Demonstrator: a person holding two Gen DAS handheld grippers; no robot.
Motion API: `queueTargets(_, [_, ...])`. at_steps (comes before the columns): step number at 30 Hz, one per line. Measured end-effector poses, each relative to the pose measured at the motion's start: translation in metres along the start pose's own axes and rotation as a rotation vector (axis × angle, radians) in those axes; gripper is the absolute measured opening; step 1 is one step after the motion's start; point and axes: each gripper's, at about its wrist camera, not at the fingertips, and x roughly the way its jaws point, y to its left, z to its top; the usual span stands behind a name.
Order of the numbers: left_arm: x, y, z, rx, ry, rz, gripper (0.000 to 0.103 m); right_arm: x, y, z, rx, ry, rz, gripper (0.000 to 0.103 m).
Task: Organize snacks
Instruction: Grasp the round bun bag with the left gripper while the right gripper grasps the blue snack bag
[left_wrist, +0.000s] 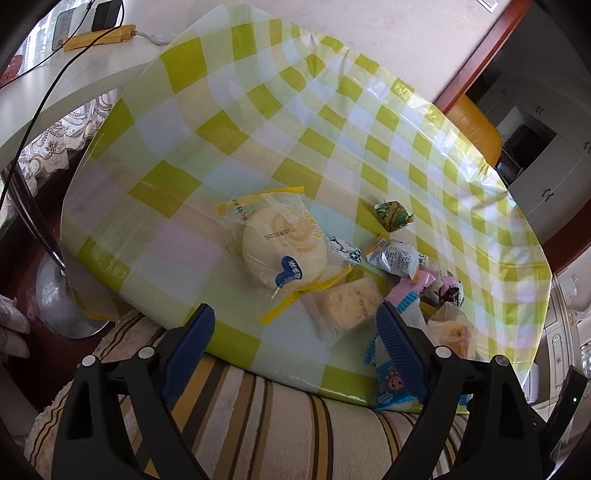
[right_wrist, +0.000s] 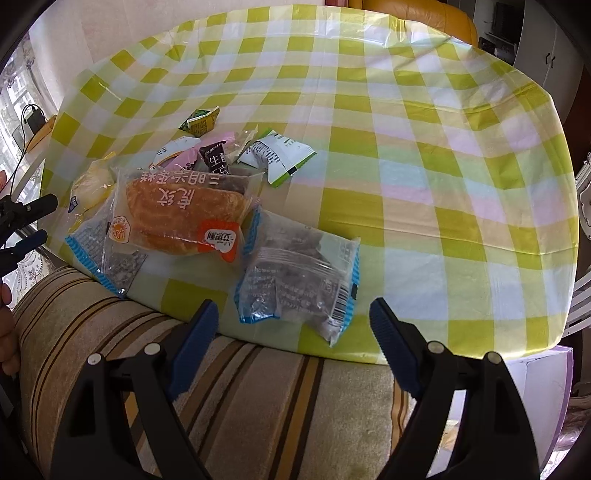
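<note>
The snacks lie heaped on the checked tablecloth (right_wrist: 388, 155), a glossy plastic sheet of yellow-green, white and pale squares, creased and shining over a rounded table; I take that cloth's near edge as my landmark. Closest to that edge, on my right side, lies a crinkled clear packet with blue zigzag ends (right_wrist: 301, 275), holding something dark and crumbly; just beyond it and further left sits the orange bread bag (right_wrist: 184, 218) — a soft clear wrapper around a golden, glazed loaf, resting partly on a second blue-edged packet (right_wrist: 105, 258) that reaches the edge itself. Farther from the edge is a loose cluster of small sachets: a white-and-green sachet (right_wrist: 280, 157), a brown chocolate wrapper (right_wrist: 218, 158), pink ones, and a little green carton (right_wrist: 201, 123) beyond them.

From my left side the same heap shows a round pale bun in a clear bag with yellow seals (left_wrist: 282, 251), flat and smooth, and a smaller round cake in its clear sleeve (left_wrist: 347, 306) between it and the edge; a twisted green sweet (left_wrist: 393, 216) lies farther in.

My left gripper (left_wrist: 295, 328) stands wide with nothing between its ribbed blue pads (left_wrist: 192, 347); my right gripper (right_wrist: 291, 321) is likewise wide and empty — both hang over the near edge, above a striped, ribbed cushion (right_wrist: 258, 391) in beige and brown.
</note>
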Motion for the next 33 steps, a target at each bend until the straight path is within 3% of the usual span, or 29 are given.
queueTargets(12, [0.040, -0.001, 0.030, -0.046, 0.024, 0.063, 0.090, 0.022, 0.003, 0.014, 0.023, 0.027, -0.001, 0.084])
queueTargets(25, [0.077, -0.013, 0.039, -0.019, 0.088, 0.153, 0.090, 0.035, -0.002, 0.021, 0.068, 0.040, -0.006, 0.084])
queueTargets(33, [0.077, -0.022, 0.038, 0.033, 0.074, 0.165, 0.068, 0.037, 0.001, 0.021, 0.066, 0.037, -0.025, 0.083])
